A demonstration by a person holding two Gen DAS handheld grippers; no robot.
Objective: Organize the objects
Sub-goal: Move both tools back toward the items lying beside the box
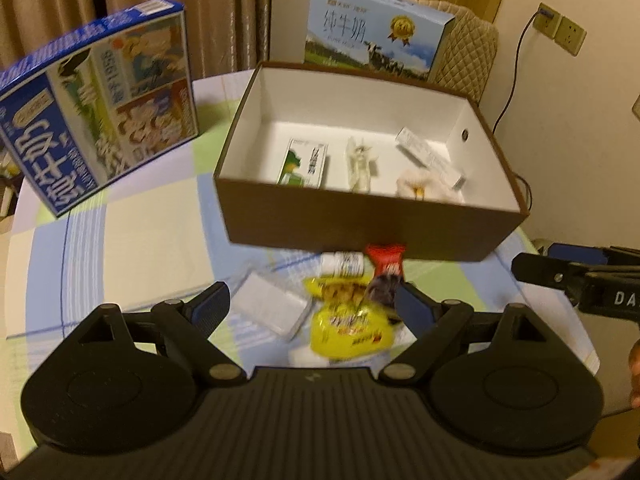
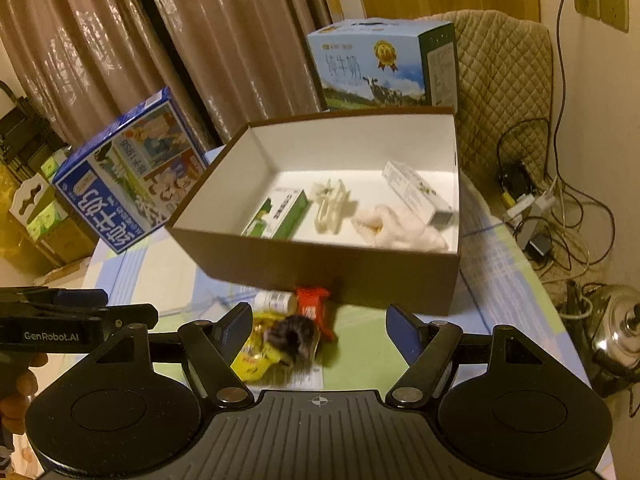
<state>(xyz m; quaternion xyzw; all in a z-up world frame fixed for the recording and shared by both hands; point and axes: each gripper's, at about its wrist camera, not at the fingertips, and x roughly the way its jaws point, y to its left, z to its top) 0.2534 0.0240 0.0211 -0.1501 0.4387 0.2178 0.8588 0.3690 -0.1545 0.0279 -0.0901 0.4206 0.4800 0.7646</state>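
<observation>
Snacks lay heaped nearest on the checked tablecloth [image 1: 152, 240]: a yellow snack packet [image 1: 346, 330], a dark furry item [image 2: 290, 338], a clear plastic case [image 1: 272, 310], a small white bottle [image 1: 344, 263] and a red wrapper [image 1: 386, 264]. The left gripper [image 1: 312, 308] hung over this heap with its jaws spread wide, holding nothing. The right gripper [image 2: 318, 334] hovered just right of it, jaws likewise wide apart and empty. Beyond the heap stood the brown cardboard box [image 1: 360, 228], white inside, holding a green-and-white carton [image 1: 304, 162], a pale plastic piece [image 1: 360, 162], a fluffy white item [image 1: 424, 186] and a long white box [image 1: 430, 156]. Far left leaned a blue milk carton case [image 1: 100, 96]; behind the box stood a light-blue milk case [image 1: 376, 32].
</observation>
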